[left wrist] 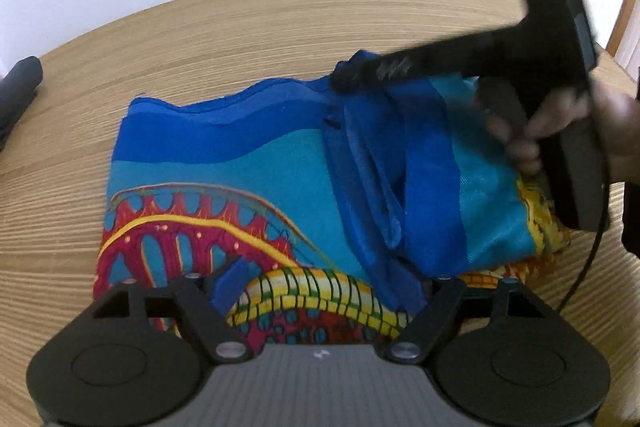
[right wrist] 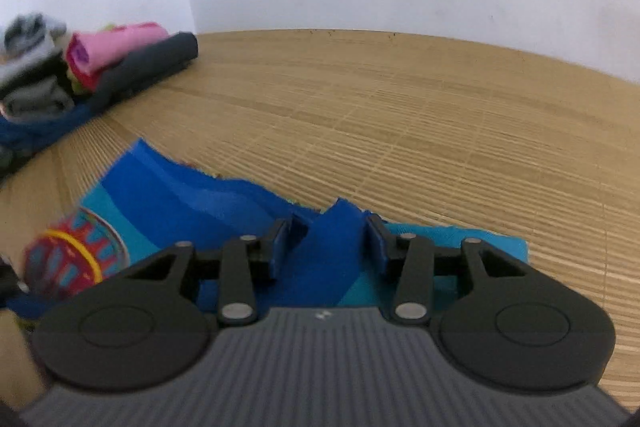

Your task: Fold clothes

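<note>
Printed blue garment (left wrist: pixel 248 187) lies folded on the wooden surface (left wrist: pixel 200 39). Left tongs (left wrist: pixel 320 287) spread wide over it; right tongs (right wrist: pixel 326 247) released, a blue fold between, unpinched.

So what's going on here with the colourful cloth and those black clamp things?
A person is folding clothes with a hand-held gripper in each hand. A bright blue patterned garment lies partly folded on the wooden table. The right gripper stands open over a raised blue fold of it, pads not pressing. The left gripper is open too, low over the near edge. A pile of other clothes sits off to one side by the wall.
</note>
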A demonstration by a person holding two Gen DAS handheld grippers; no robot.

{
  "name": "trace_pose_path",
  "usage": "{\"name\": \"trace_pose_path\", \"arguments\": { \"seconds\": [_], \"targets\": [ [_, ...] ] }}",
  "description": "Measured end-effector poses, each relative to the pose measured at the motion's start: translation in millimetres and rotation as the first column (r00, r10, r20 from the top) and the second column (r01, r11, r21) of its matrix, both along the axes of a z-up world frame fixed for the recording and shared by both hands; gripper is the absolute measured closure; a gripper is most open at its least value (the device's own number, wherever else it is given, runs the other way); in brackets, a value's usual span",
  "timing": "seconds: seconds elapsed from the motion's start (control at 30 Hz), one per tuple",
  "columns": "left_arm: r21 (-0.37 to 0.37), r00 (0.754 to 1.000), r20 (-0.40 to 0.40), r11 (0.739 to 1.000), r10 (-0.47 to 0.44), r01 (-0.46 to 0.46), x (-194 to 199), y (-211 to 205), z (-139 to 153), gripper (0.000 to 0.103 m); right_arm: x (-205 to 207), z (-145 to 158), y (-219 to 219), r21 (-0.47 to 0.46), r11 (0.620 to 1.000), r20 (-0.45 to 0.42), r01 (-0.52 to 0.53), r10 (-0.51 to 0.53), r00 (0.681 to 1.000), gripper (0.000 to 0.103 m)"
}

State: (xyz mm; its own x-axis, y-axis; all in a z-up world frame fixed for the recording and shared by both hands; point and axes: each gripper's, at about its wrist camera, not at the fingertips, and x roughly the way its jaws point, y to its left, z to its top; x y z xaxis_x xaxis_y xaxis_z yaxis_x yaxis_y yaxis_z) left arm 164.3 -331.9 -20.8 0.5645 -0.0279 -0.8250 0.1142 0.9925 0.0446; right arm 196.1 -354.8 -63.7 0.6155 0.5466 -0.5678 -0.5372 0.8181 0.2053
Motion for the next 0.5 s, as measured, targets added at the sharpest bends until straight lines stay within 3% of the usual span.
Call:
{"name": "trace_pose_path", "arguments": {
  "seconds": [0.07,0.13,0.23,0.3,0.4,0.5],
  "targets": [
    [-0.006,1.0,0.027,1.0,0.004,-0.003,-4.7,1.8,11.3,0.025,12.4,12.0,2.8,0.079,0.997,0.013,0.014,-0.015,1.0,0.058],
    [-0.003,0.998,0.061,1.0,0.003,-0.003,-7.7,1.8,23.1,0.025,-4.8,26.1,-15.6,0.157,0.987,0.047,0.024,-0.032,0.998,0.058],
    [-0.004,0.992,0.129,1.0,0.005,-0.004,0.4,2.0,41.0,0.024,-37.7,33.7,-34.6,0.201,0.978,0.049,0.045,-0.056,0.997,0.057],
    [-0.038,0.986,0.164,0.999,-0.003,0.01,16.4,2.8,51.4,0.024,-60.7,27.7,-39.4,0.18,0.983,0.031,0.039,-0.045,0.998,0.056],
    [-0.1,0.983,0.181,0.993,-0.037,0.056,56.4,-10.3,58.3,0.024,-86.8,5.2,-29.7,0.062,0.997,0.005,-0.044,0.043,0.999,0.057],
    [-0.131,0.987,0.149,0.988,-0.066,0.086,99.6,-33.6,44.6,0.024,-103.1,-8.5,-18.8,0.001,0.996,-0.015,-0.092,0.092,0.996,0.057]
  ]
}}
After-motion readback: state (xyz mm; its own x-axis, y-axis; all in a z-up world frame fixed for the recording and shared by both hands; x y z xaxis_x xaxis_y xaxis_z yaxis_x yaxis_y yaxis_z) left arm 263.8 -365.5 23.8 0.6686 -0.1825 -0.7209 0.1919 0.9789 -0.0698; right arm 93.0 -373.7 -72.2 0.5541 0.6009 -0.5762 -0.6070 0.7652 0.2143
